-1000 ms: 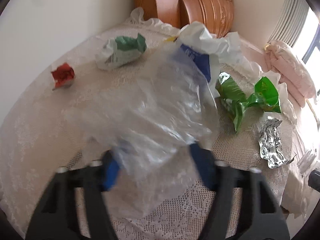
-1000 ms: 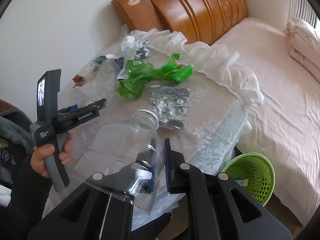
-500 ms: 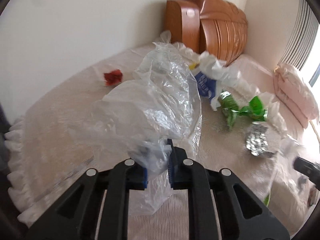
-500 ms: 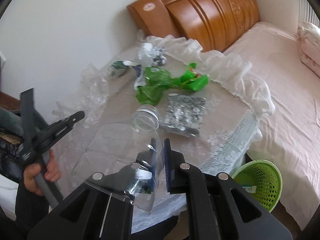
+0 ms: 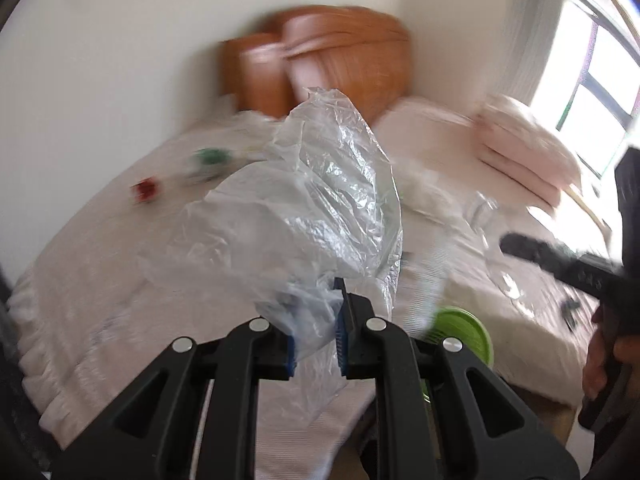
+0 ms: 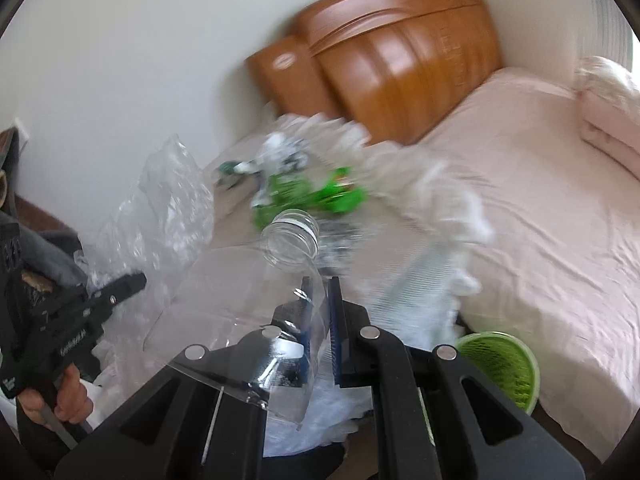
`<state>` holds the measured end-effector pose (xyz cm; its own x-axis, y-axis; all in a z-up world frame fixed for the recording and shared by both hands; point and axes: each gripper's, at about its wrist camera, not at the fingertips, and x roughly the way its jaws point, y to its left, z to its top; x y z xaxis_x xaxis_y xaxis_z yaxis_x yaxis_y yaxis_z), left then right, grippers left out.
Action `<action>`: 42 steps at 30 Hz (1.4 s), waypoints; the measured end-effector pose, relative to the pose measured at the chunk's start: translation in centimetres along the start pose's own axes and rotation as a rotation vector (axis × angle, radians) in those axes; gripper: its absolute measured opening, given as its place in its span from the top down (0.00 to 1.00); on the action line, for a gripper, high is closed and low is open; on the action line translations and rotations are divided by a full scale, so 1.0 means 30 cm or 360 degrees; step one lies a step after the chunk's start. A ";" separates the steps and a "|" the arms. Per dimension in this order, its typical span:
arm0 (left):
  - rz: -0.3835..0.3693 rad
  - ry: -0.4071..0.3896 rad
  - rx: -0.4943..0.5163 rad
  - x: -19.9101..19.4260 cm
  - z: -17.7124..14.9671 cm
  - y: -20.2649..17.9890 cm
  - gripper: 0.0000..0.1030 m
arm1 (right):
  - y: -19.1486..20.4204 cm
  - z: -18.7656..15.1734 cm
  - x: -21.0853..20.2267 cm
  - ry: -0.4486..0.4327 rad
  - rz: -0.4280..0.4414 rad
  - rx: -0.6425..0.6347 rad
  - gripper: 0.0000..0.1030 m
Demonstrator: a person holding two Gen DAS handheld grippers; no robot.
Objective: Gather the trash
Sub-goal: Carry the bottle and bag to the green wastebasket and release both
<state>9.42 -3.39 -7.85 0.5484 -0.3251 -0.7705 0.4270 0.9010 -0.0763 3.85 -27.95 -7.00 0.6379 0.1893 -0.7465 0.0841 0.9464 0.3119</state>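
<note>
Left claw (image 5: 317, 330) clenched on clear plastic bag (image 5: 316, 200), held above the lace-covered bench (image 5: 100, 280). Right claw (image 6: 320, 320) clenched on flattened clear bottle (image 6: 256, 280) over the bench's near edge. Green basket (image 6: 500, 364) sat on the floor between bench and bed (image 6: 540, 220), its top unobstructed.

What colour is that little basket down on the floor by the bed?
Bright green. The basket shows best in the right wrist view, low on the right.
</note>
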 end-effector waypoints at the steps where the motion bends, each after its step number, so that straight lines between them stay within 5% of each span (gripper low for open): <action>1: -0.0050 0.0005 0.0056 0.006 0.002 -0.053 0.86 | -0.052 -0.009 -0.052 -0.0031 -0.0061 0.0029 0.92; 12: -0.0548 0.0315 0.0523 0.235 -0.059 -0.608 0.86 | -0.468 -0.166 -0.357 -0.0144 -0.0476 0.0429 0.92; 23: -0.0609 0.0573 0.0608 0.436 -0.138 -0.830 0.86 | -0.655 -0.253 -0.425 -0.0112 -0.0537 0.0558 0.91; 25: -0.0610 0.0606 0.0611 0.458 -0.150 -0.844 0.80 | -0.680 -0.257 -0.425 -0.0101 -0.0529 0.0557 0.91; 27: -0.0588 0.0619 0.0607 0.462 -0.158 -0.858 0.54 | -0.694 -0.256 -0.421 -0.0091 -0.0523 0.0556 0.92; 36: -0.0539 0.0593 0.0586 0.463 -0.168 -0.903 0.28 | -0.739 -0.256 -0.403 -0.0058 -0.0483 0.0540 0.92; 42: -0.0498 0.0398 0.0528 0.367 -0.112 -0.874 0.10 | -0.729 -0.259 -0.388 -0.0045 -0.0476 0.0521 0.92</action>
<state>1.84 -29.62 -16.45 0.1866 -0.4494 -0.8736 0.7702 0.6190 -0.1539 -11.38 -48.82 -9.70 0.5690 -0.0918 -0.8172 0.5033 0.8248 0.2578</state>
